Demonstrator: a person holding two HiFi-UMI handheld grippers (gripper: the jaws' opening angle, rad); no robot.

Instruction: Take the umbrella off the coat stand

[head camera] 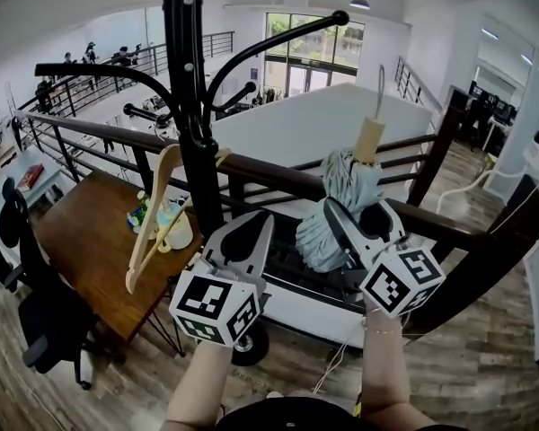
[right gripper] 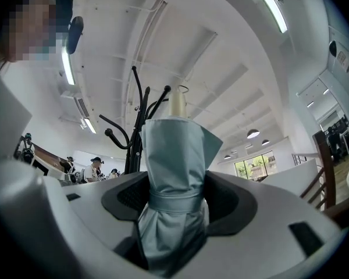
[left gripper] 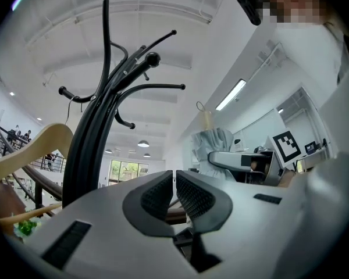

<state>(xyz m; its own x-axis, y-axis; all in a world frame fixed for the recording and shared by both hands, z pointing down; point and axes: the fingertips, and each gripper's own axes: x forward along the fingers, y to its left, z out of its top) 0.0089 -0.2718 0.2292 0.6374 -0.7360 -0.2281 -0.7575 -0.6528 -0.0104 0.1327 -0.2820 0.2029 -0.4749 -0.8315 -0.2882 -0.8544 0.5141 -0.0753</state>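
A folded pale blue umbrella (head camera: 343,196) with a wooden handle and a thin loop strap stands upright in my right gripper (head camera: 357,221), which is shut on its bundled fabric. In the right gripper view the umbrella (right gripper: 174,173) fills the space between the jaws of that gripper (right gripper: 174,201). Its loop hangs on no hook. The black coat stand (head camera: 193,106) rises to the left of it, apart from it, and shows behind it as the coat stand (right gripper: 141,121). My left gripper (head camera: 241,243) is shut and empty below the stand's trunk. Its view shows the left gripper (left gripper: 174,193), the stand (left gripper: 90,138) and the umbrella (left gripper: 212,147).
A wooden hanger (head camera: 154,218) hangs from the stand's left side. A dark wood railing (head camera: 278,173) runs behind the stand, over a lower floor. Down there are a wooden table (head camera: 90,241) and a black chair (head camera: 36,317). Several people stand on a far balcony.
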